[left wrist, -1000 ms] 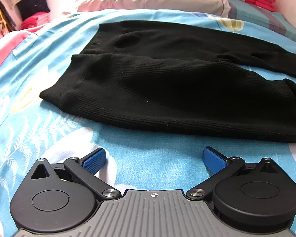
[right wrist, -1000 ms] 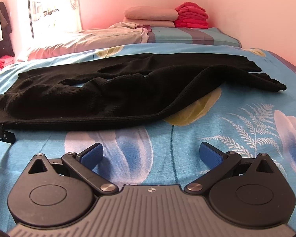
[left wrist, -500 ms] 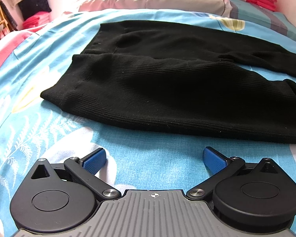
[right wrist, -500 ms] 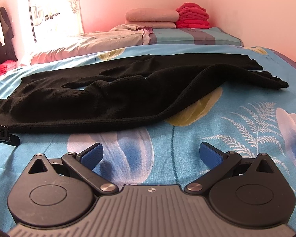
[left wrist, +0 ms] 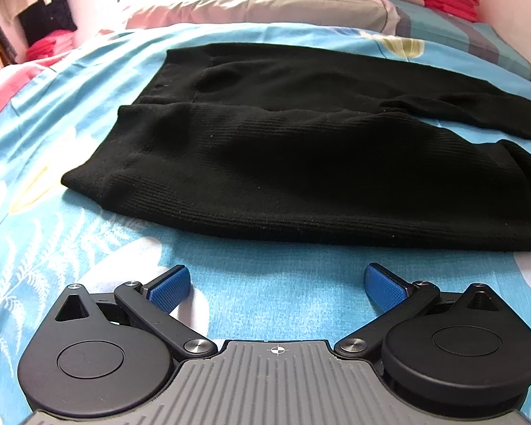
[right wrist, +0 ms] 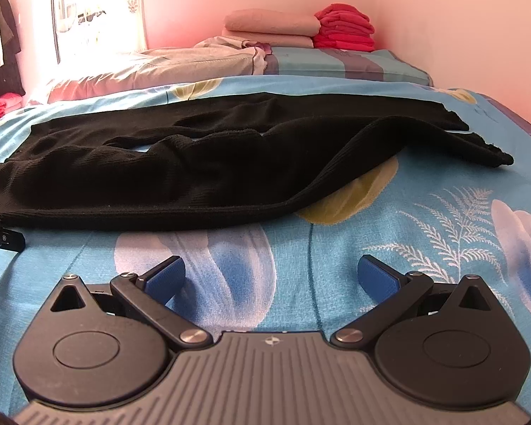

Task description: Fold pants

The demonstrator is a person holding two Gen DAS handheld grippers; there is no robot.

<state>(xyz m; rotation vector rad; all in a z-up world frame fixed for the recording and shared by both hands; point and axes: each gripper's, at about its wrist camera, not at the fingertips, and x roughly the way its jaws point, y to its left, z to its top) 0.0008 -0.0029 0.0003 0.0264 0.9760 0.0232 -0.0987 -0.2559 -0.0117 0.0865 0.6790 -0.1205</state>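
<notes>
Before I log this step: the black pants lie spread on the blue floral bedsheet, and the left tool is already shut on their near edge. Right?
Not quite. In the left wrist view the left tool is open and short of the black pants, gripping nothing. The pants do lie spread on the blue floral bedsheet.

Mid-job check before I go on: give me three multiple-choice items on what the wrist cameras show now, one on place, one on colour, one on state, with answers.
1. Where do the pants lie?
A. on the blue floral bedspread
B. on the floor
C. on a hanger

2. What colour is the folded stack in the far corner by the wall?
A. green
B. red
C. white

3. How are the left tool and right tool?
A. both clamped on cloth
B. one open, one shut
C. both open, empty

Answers: A, the pants are spread flat across the bedspread; B, the stack is bright red; C, the blue pads stand wide apart short of the fabric.
</notes>
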